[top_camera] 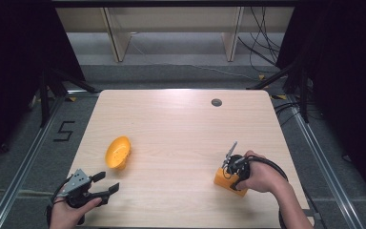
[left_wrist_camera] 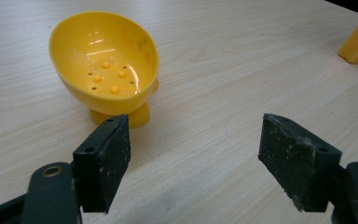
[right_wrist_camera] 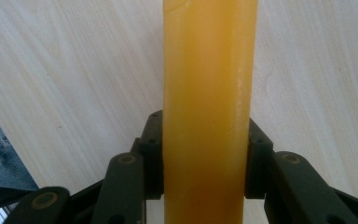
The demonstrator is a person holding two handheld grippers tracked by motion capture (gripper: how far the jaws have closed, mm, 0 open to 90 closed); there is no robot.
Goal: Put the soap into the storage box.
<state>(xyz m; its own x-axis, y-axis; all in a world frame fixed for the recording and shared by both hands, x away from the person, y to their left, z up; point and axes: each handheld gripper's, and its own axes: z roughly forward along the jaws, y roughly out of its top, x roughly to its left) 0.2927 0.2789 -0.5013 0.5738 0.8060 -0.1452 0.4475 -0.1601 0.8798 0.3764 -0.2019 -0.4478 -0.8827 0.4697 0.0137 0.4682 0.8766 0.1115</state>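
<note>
Two yellow pieces on your pale wooden table (top_camera: 181, 129), one already gripped.

Your biggest piece, the glossy yellow plastic soap dish with drain holes (top_camera: 118, 152), rests tilted on its stubby feet at the table's left, just ahead of your left gripper (top_camera: 106, 183), whose jaws stand spread with nothing between them. The smaller amber-orange soap bar (top_camera: 229, 182) sits near the right front edge, pinched across its narrow sides by your right gripper (right_wrist_camera: 204, 156). By my judgement the grasp is done; lifting and carrying the bar to the dish remains. Bare tabletop lies between them; the small dark round grommet (top_camera: 216, 102) sits well away.
</note>
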